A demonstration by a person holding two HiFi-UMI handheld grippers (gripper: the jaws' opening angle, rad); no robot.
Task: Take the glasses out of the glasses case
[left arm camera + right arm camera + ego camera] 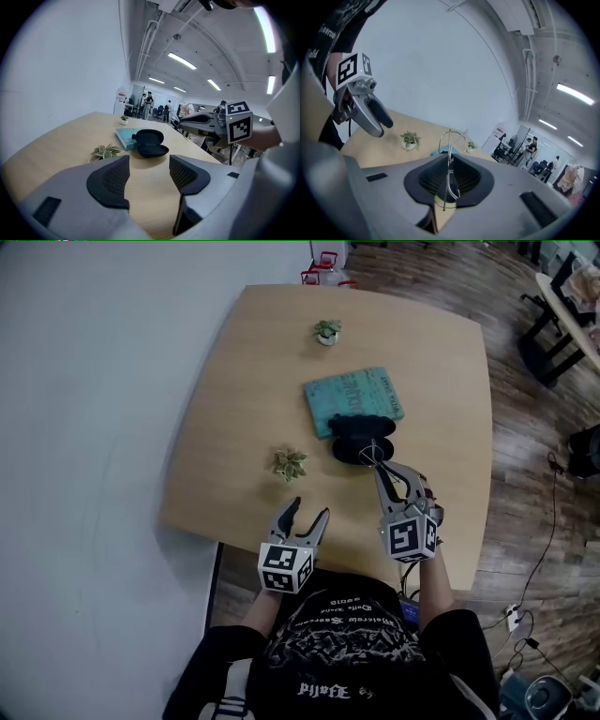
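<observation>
The right gripper [449, 182] has its jaws almost together, pinching a thin wire pair of glasses [449, 161] that stands up between the pads. The left gripper [149, 176] has its jaws well apart, with only bare wood between them.

In the head view the glasses hang just over the open black case [361, 439]. The case lies at the near corner of a teal book [352, 395] and overlaps it. The right gripper's tips are over the right half of the table [234, 427], with free tabletop on to the right edge and floor beyond. The left gripper's tips reach just past the table's near edge. A clear lane of wood runs from them to the case, and a small plant [290, 463] stands just left of that lane. A second small plant [327, 331] stands near the far edge, well apart. A white wall runs along the table's left side.

The lenses are too faint to make out. The left gripper view does not show the glasses, so I cannot tell whether they are clear of the case. The forearms are mostly hidden behind the marker cubes.

Both grippers point away from the person and slope downward.
</observation>
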